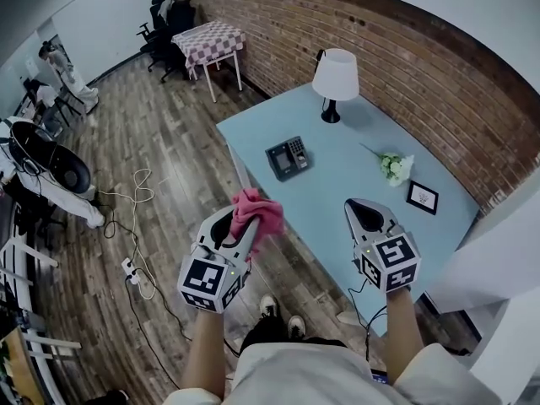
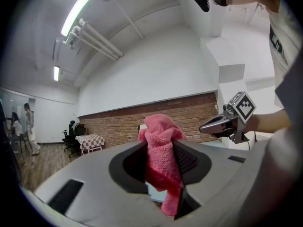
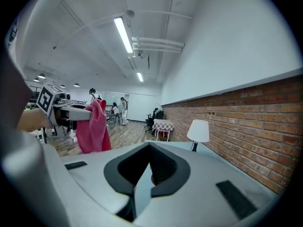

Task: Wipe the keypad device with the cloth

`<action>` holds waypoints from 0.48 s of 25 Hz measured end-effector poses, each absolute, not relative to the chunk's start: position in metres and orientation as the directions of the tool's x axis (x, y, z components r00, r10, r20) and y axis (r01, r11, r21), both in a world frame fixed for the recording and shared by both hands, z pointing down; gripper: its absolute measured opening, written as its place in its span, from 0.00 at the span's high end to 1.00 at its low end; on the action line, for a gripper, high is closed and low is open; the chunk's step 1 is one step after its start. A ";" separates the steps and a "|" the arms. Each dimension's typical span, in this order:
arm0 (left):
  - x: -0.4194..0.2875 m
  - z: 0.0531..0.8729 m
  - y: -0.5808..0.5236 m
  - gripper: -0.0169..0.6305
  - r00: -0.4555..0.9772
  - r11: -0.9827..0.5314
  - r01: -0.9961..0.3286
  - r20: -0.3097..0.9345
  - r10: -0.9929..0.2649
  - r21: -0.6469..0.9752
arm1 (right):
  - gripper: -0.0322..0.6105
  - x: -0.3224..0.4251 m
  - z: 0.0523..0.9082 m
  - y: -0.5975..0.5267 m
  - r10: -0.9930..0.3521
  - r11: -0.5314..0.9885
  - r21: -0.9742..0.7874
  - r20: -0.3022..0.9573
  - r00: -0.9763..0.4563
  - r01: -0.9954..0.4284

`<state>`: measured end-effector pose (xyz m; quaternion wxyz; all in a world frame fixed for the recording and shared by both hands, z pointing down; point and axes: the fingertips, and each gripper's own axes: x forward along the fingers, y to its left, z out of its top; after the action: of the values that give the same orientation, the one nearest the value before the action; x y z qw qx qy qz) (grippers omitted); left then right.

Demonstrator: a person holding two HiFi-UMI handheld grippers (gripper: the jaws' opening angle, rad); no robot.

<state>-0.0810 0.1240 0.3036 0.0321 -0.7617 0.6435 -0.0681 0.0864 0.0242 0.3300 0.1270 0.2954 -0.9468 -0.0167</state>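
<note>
Fluffy pink cloth (image 1: pixel 257 210) clamped in left gripper (image 1: pixel 240 225)
Right gripper (image 1: pixel 364 213) closed, empty; dark keypad device (image 1: pixel 287 158) sits well apart, near pale-blue desk's (image 1: pixel 354 171) left edge.

A white lamp (image 1: pixel 335 81) stands at the far end of the blue desk (image 1: pixel 337 188). White flowers (image 1: pixel 395 167) lie near a small picture (image 1: pixel 422 197). A brick wall (image 1: pixel 405 66) runs behind. A checked table (image 1: pixel 209 40) and black chairs (image 1: pixel 160 24) stand farther off.
</note>
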 end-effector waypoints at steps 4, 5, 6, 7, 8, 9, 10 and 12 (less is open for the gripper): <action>-0.097 0.312 0.095 0.73 0.161 -0.167 -0.979 0.068 -0.985 -0.113 | 0.92 0.069 0.331 0.007 -0.560 0.828 0.109 0.225 -0.798 -0.550; -0.100 0.315 0.086 0.73 0.164 -0.171 -0.979 0.070 -0.984 -0.110 | 0.92 0.065 0.333 0.002 -0.560 0.827 0.113 0.227 -0.796 -0.550; -0.104 0.317 0.075 0.73 0.169 -0.176 -0.978 0.072 -0.983 -0.108 | 0.92 0.061 0.334 -0.004 -0.562 0.826 0.115 0.229 -0.795 -0.552; -0.108 0.319 0.064 0.73 0.174 -0.182 -0.977 0.075 -0.982 -0.108 | 0.92 0.057 0.335 -0.011 -0.565 0.824 0.114 0.229 -0.793 -0.555; -0.112 0.322 0.053 0.73 0.180 -0.188 -0.976 0.079 -0.980 -0.108 | 0.92 0.052 0.337 -0.018 -0.568 0.822 0.110 0.228 -0.791 -0.558; -0.116 0.325 0.042 0.73 0.186 -0.195 -0.975 0.085 -0.979 -0.110 | 0.92 0.048 0.339 -0.025 -0.570 0.820 0.104 0.230 -0.789 -0.563; -0.121 0.330 0.030 0.73 0.191 -0.200 -0.973 0.093 -0.977 -0.112 | 0.92 0.043 0.342 -0.032 -0.573 0.818 0.099 0.233 -0.786 -0.567; -0.131 0.339 0.006 0.73 0.196 -0.209 -0.971 0.110 -0.974 -0.120 | 0.92 0.034 0.349 -0.046 -0.582 0.810 0.094 0.243 -0.776 -0.578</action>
<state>-0.1314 0.0058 0.3390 0.0121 -0.7732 0.6288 -0.0807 0.0341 -0.0464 0.3490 0.1312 0.3079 -0.9423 -0.0071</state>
